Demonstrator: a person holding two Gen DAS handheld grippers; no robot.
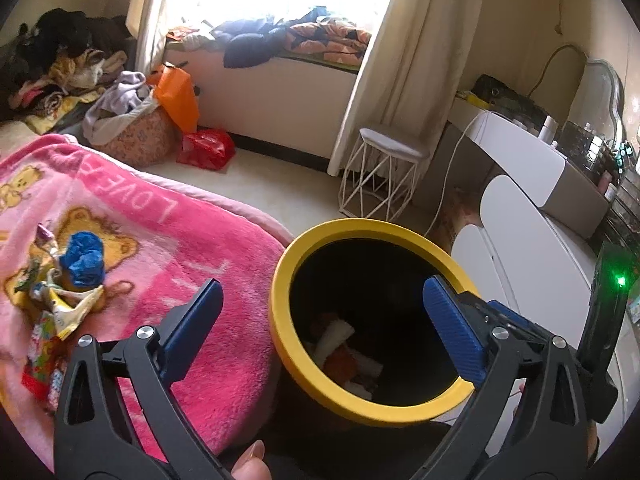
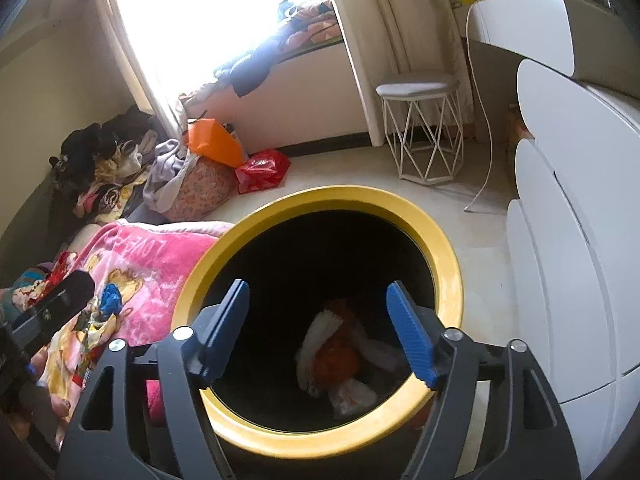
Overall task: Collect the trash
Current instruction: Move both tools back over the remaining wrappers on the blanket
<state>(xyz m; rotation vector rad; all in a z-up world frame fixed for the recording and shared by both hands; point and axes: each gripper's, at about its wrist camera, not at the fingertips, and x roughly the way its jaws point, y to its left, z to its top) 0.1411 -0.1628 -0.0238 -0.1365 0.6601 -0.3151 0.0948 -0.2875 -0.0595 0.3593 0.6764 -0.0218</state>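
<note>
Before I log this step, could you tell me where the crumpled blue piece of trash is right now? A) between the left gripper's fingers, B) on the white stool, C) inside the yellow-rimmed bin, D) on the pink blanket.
D: the crumpled blue piece lies on the pink blanket among wrappers, outside the yellow-rimmed bin and clear of the open left gripper.

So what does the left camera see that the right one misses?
Only the left: a mirror over the cluttered dresser top, and a fingertip at the bottom edge. Only the right: a pale bag lying in the bin. Both: the yellow-rimmed bin, the trash inside it, the pink blanket with wrappers, and the stool. Both grippers are open and empty.
</note>
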